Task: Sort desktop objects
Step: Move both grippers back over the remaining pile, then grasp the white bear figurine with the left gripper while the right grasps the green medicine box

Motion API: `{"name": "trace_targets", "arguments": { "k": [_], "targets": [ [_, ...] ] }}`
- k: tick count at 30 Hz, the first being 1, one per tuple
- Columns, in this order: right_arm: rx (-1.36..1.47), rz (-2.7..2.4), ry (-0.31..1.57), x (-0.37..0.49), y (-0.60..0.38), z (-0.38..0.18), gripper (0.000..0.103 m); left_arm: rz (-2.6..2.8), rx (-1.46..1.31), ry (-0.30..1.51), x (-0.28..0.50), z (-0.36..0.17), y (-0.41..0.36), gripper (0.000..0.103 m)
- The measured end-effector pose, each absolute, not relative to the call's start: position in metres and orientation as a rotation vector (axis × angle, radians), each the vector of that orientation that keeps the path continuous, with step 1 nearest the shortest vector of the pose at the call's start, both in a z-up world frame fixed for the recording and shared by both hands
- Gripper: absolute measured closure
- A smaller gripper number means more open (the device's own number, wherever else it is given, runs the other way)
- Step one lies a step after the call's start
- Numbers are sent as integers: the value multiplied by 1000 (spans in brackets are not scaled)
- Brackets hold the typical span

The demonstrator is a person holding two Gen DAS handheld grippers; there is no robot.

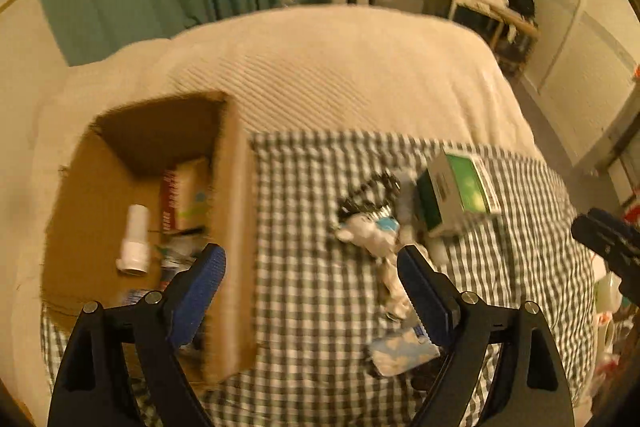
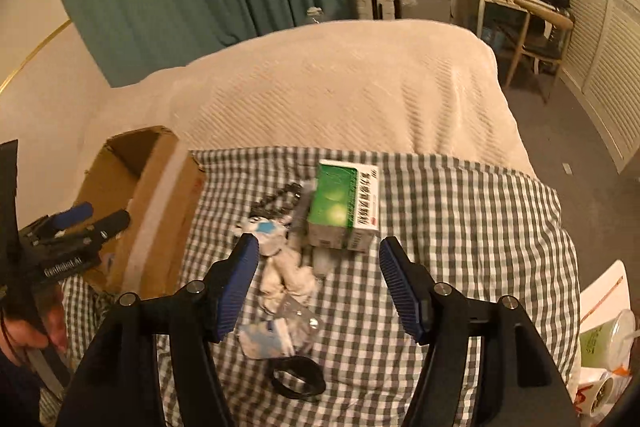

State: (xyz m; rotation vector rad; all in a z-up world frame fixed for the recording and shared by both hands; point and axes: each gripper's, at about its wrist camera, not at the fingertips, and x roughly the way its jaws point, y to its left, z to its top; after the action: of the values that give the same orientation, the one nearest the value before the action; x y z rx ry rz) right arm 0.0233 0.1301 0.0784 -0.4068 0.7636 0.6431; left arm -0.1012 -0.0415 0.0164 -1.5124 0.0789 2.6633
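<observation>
Cardboard box (image 1: 232,227): far left on the bed, open at the top. Inside lie a white plastic bottle (image 1: 134,241) on its side and a few packets. Stiff walls, so things can be dropped in.

Left gripper (image 1: 310,269): above the box's right wall, fingers wide apart, nothing between them.

Checked cloth (image 2: 460,227): spread over the cream bedcover; the loose things lie on it.

Plush toy (image 2: 280,259): white and blue, middle of the cloth, right of the box. Likely soft and light; pinch the body, which will squash.

Tissue packet (image 2: 266,341): nearest the camera. Probably light, slippery wrapper; grip across its short side.

Black ring (image 2: 298,377): beside the packet.

Right gripper (image 2: 316,255): over the toy, fingers apart, empty.

Green medicine box (image 2: 344,207): just right of the toy. Probably light and stiff; grip across the two long sides.
</observation>
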Motion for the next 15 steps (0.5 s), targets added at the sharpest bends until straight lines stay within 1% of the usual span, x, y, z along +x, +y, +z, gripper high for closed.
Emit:
{"name": "trace_targets", "arguments": {
  "k": [4,11,13,15],
  "targets": [
    [-404,642,800,40,128,64,40,2640,-1552,122,-111,-11,-23,13],
    [-406,661,876,64,141,26,40,2564,-1587,25,-128,-64,-12,13],
    [-404,666,887,72,146,16,37,2552,-1588,13,-135,-78,-10,13],
    [-395,669,895,81,150,7,37,2536,-1599,2,-143,-91,-8,13]
  ]
}}
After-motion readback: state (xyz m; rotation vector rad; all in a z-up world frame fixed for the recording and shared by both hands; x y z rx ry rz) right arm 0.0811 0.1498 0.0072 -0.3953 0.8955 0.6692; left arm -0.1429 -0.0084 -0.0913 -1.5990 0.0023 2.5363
